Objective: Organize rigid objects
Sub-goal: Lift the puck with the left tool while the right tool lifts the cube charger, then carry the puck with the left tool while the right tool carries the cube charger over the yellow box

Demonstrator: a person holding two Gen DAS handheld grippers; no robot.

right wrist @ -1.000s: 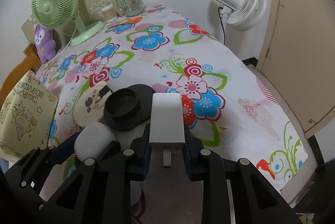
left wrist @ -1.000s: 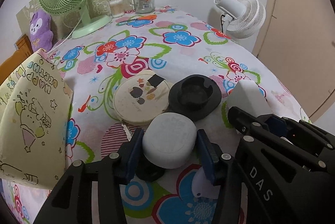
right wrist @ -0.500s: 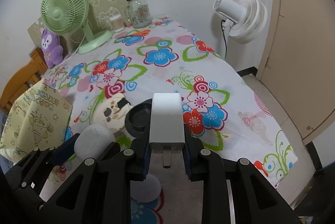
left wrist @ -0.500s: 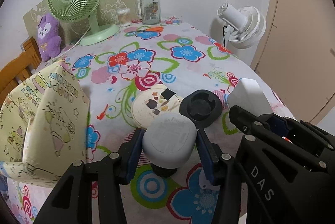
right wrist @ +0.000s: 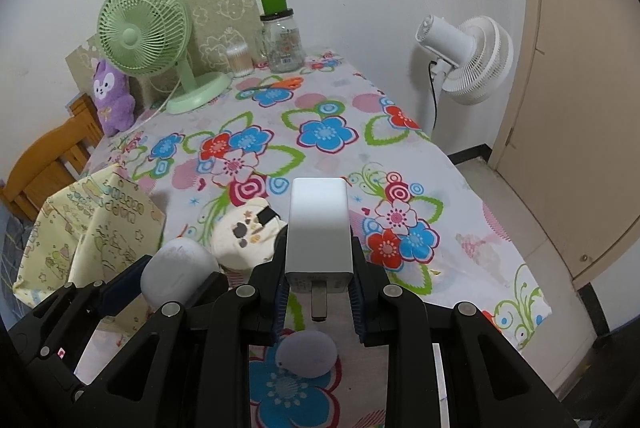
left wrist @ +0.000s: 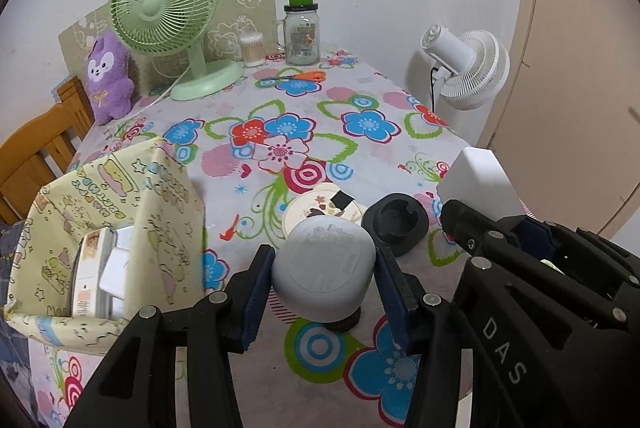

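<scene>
My left gripper (left wrist: pixel 324 276) clamps the rounded grey case (left wrist: pixel 324 270), my right gripper (right wrist: pixel 318 280) the white charger block (right wrist: pixel 319 228); the yellow fabric basket (left wrist: pixel 172 188) holds some boxes, and three pieces remain on the table.

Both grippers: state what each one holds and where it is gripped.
Left gripper clamps the grey rounded case by its two sides. Right gripper clamps the white charger by its sides near the plug end.

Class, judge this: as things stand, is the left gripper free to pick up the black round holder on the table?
Probably not: the left gripper is already shut on the grey round case. The black round holder lies uncovered just beyond.
</scene>
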